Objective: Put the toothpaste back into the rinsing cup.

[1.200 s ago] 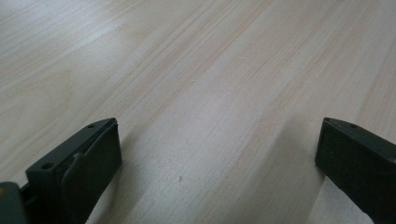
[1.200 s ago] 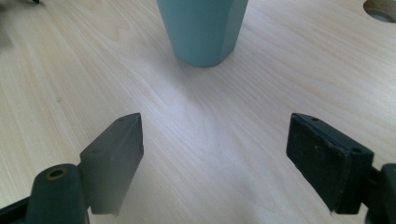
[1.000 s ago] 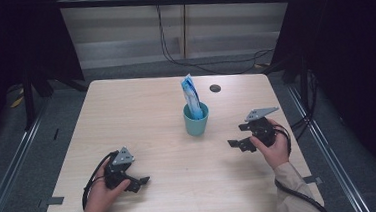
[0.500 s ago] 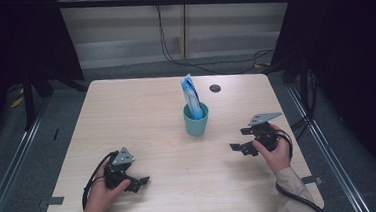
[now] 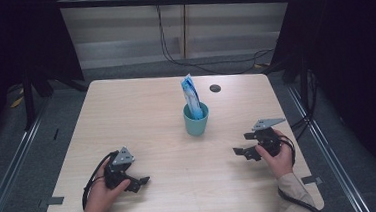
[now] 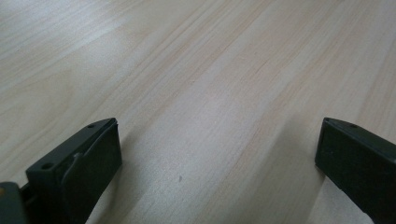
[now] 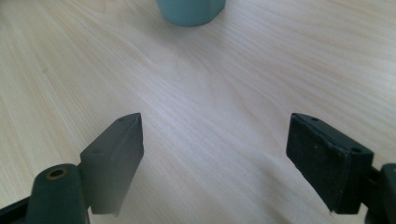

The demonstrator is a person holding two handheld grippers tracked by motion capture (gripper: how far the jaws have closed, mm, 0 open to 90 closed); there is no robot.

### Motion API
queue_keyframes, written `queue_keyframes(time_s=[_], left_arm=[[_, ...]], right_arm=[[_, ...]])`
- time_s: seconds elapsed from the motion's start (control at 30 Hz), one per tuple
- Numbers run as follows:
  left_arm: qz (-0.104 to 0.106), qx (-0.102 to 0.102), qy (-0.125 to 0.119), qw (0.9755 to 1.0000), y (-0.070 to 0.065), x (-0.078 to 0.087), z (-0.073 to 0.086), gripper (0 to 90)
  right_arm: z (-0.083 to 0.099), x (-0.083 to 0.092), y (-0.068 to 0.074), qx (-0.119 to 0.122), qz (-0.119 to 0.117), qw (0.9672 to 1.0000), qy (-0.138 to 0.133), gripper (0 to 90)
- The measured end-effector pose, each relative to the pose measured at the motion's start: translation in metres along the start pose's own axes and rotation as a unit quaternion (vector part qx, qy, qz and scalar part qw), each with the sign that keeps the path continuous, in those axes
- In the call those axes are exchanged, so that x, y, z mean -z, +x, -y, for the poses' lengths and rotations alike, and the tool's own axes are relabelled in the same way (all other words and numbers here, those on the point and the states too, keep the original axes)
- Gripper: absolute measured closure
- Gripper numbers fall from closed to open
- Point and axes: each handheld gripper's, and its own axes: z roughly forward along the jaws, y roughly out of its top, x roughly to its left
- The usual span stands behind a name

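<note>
- We judge the step as approach: our right gripper (image 7: 212, 154), jaws wide open and empty, faces the teal cup (image 7: 190, 10) ahead, well apart.
- The blue-white packet (image 5: 190, 97) stands inside this cup.
- Our left gripper (image 6: 217, 172) rests open, empty; next we must advance the right one.

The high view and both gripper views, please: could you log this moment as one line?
left gripper: open, empty, low over table | right gripper: open, empty, facing teal cup | cup: upright, holds blue-white packet

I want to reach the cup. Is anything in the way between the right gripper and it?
No. Between the right gripper and the teal cup lies bare table, as the high view and right gripper view show.
</note>
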Motion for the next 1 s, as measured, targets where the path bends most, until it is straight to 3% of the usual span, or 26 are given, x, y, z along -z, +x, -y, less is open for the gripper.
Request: queue_keyframes(time_s=[0.7,1.0], left_arm=[[-0.001,-0.001,0.000,1.0000,0.000,0.000,0.000,0.1],[-0.001,-0.001,0.000,1.0000,0.000,0.000,0.000,0.1]], right_arm=[[0.022,-0.012,0.001,-0.008,0.017,0.9995,0.026,18.2],[0.027,-0.014,0.005,0.023,0.036,0.9990,0.012,17.4]])
